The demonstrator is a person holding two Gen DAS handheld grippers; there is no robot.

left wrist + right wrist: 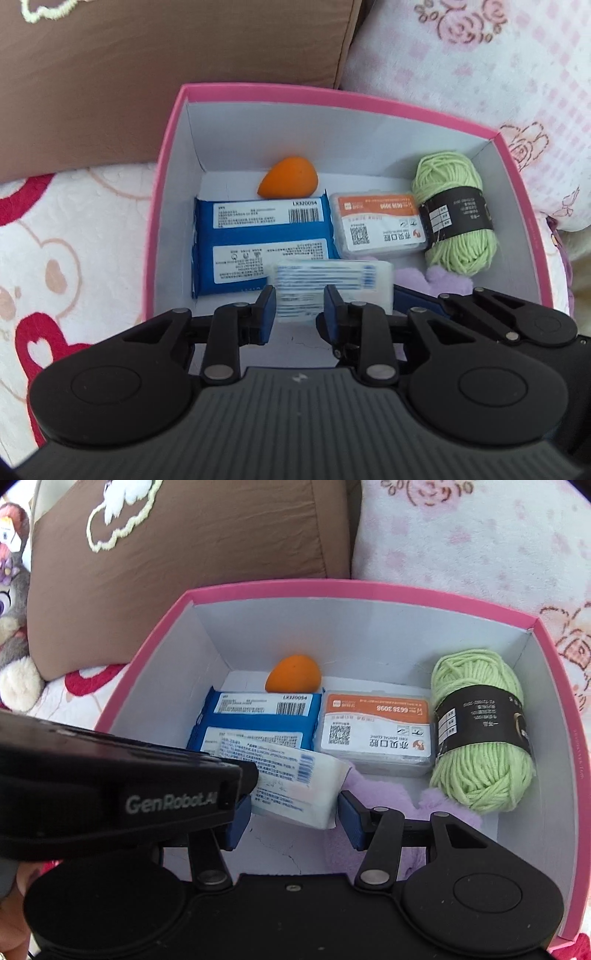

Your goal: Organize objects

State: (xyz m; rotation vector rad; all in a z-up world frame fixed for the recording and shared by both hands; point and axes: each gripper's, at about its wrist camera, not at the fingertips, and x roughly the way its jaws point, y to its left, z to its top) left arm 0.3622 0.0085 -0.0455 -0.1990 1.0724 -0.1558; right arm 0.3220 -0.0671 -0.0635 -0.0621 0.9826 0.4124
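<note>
The tissue pack (299, 786), low in the middle of the frame inside the pink box (147, 657), looked light, soft and crushable in slick film, so I judged its two short ends the best place to take hold. The right claw (291, 819) stood about half open with its blue pads against those ends, seemingly holding the pack tilted above the box floor. The left claw (299, 306) stood narrowly open at the pack's near edge, though I could not tell whether it touched; a blue packet (255, 720), card case (373, 731), yarn (480, 731) and orange sponge (293, 674) lay beyond.
</note>
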